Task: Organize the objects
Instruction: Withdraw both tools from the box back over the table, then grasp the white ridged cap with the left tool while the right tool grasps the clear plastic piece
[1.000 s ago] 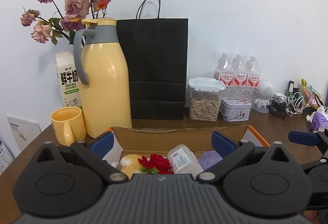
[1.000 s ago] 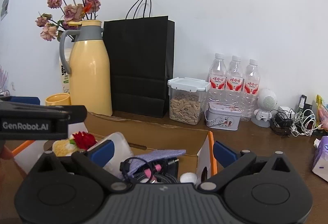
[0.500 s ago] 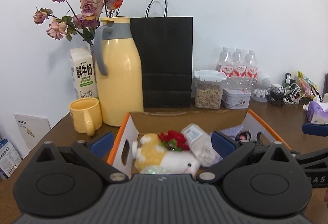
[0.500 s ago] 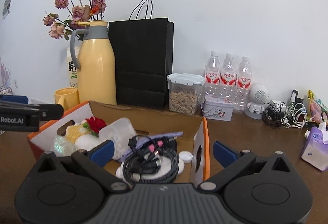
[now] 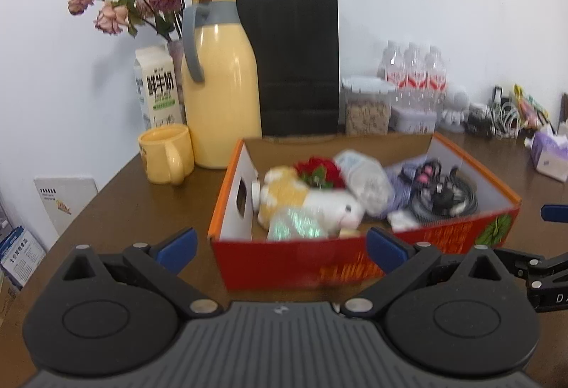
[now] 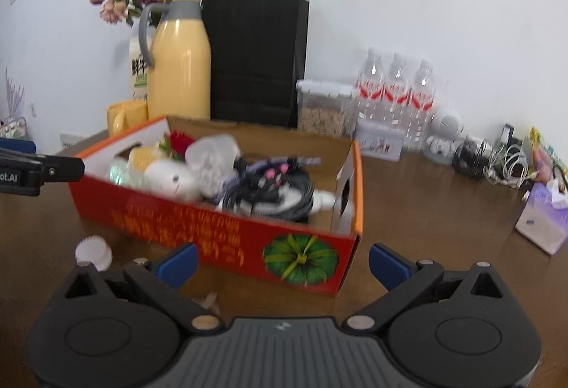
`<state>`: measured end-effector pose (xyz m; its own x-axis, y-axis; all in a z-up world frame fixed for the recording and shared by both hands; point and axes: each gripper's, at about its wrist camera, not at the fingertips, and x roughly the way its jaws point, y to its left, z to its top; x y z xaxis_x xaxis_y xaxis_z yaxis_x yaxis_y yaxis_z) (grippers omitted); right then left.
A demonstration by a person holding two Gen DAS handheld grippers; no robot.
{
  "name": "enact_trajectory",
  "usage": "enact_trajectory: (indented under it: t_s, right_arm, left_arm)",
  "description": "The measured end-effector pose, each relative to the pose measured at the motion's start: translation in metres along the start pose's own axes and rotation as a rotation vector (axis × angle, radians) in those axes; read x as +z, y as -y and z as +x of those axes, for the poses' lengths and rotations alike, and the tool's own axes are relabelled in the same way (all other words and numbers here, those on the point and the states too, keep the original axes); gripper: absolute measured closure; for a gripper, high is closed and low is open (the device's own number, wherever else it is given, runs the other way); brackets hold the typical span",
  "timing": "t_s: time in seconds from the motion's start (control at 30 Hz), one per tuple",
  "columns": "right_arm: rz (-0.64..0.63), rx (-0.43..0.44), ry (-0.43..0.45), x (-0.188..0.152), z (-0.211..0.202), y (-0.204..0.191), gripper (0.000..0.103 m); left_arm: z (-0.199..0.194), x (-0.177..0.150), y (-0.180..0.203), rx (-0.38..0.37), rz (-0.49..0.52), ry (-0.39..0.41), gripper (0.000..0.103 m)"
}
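On the brown table (image 5: 106,210) sits the red cardboard box (image 5: 319,267), open-topped and crowded: a white-and-yellow plush toy (image 5: 309,199), a red flower (image 5: 319,171), a clear plastic bottle (image 5: 365,174) and coiled black cables (image 5: 443,196) lie inside. Behind the box stand a yellow thermos jug (image 5: 223,86), a black paper bag (image 5: 298,64), a milk carton (image 5: 158,89) and a yellow mug (image 5: 167,153); water bottles (image 6: 394,96) and a lidded snack jar (image 6: 325,107) line the wall. In front of the box lies a small white cap (image 6: 93,251). Left gripper (image 5: 280,246) and right gripper (image 6: 282,262) hang before the box's near wall, fingers spread apart, gripping nothing.
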<state>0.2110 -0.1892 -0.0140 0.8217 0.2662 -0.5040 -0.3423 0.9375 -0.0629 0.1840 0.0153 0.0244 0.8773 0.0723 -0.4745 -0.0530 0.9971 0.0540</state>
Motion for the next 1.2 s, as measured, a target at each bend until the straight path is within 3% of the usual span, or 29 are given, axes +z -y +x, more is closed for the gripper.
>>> enact_trajectory:
  t_s: [0.4,0.83,0.97,1.03,1.1,1.17,1.2]
  right_arm:
    - [-0.043,0.048,-0.106,-0.023,0.016,-0.016,0.000]
    - [-0.046,0.098,-0.151,-0.035,0.023,-0.021,0.001]
    - [-0.025,0.118,-0.149,-0.033,0.029,-0.022,0.007]
    - [-0.014,0.138,-0.147,-0.030,0.031,-0.023,0.013]
    - [-0.008,0.158,-0.142,-0.028,0.033,-0.025,0.021]
    - [-0.007,0.173,-0.132,-0.027,0.033,-0.028,0.036]
    - [-0.010,0.182,-0.127,-0.026,0.033,-0.029,0.041]
  left_arm:
    - [0.018,-0.038,-0.002,-0.026,0.040,-0.135,0.000]
    - [0.034,-0.051,-0.001,-0.061,0.041,-0.197,0.000]
    - [0.040,-0.051,0.001,-0.078,0.026,-0.204,0.000]
    - [0.041,-0.050,0.003,-0.092,0.020,-0.195,0.006]
    - [0.041,-0.050,0.005,-0.105,0.014,-0.186,0.035]
    - [0.041,-0.050,0.008,-0.126,0.019,-0.178,0.058]
    - [0.040,-0.050,0.009,-0.135,0.024,-0.171,0.062]
